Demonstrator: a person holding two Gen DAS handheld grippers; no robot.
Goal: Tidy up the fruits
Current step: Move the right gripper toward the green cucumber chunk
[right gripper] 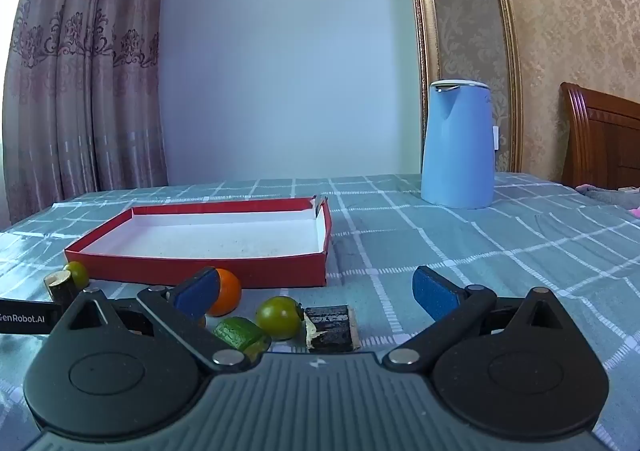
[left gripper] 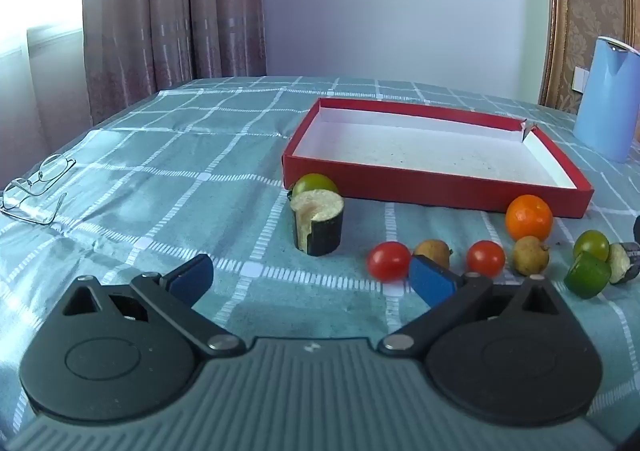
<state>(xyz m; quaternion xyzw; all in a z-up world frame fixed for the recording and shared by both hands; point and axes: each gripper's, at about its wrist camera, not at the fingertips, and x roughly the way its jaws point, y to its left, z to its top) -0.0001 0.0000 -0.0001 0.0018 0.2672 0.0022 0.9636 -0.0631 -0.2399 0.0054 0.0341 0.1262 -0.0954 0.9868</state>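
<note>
**Both tongs wide, box bare, fruit loose on the cloth**

The left gripper [left gripper: 310, 279] stood wide and held nothing, hovering low over the checked cloth [left gripper: 160, 171]. The right gripper [right gripper: 316, 291] was wide too, and empty. The red box [left gripper: 436, 187] lay just past the fruit with nothing in it.

The fruit sat in a loose line in front of the box. One red tomato [left gripper: 389, 261] lay just beside the left gripper's right finger, a brown fruit [left gripper: 434, 251] behind it, then a second red tomato [left gripper: 485, 258], another brown fruit [left gripper: 530, 255] and an orange [left gripper: 529, 217] near the box wall. A dark-skinned stub [left gripper: 318, 221] stood upright to the left, with a green tomato [left gripper: 315, 185] touching its back. At the right end lay a green chunk [left gripper: 587, 275], another green tomato [left gripper: 591, 245] and a second stub [left gripper: 622, 261], packed close.

The likely risks came from shape and crowding. The round tomatoes would probably roll if a finger nudged them rather than straddled them, and a hard squeeze might split their skin. At the right end a closing finger could knock a neighbour away, since the three pieces nearly touched. The box wall looked low and one far corner [left gripper: 526, 129] torn, so a fruit dropped from height might bounce out. Spectacles [left gripper: 36, 187] lay well apart at the left; a kettle [right gripper: 458, 145] stood behind.
</note>
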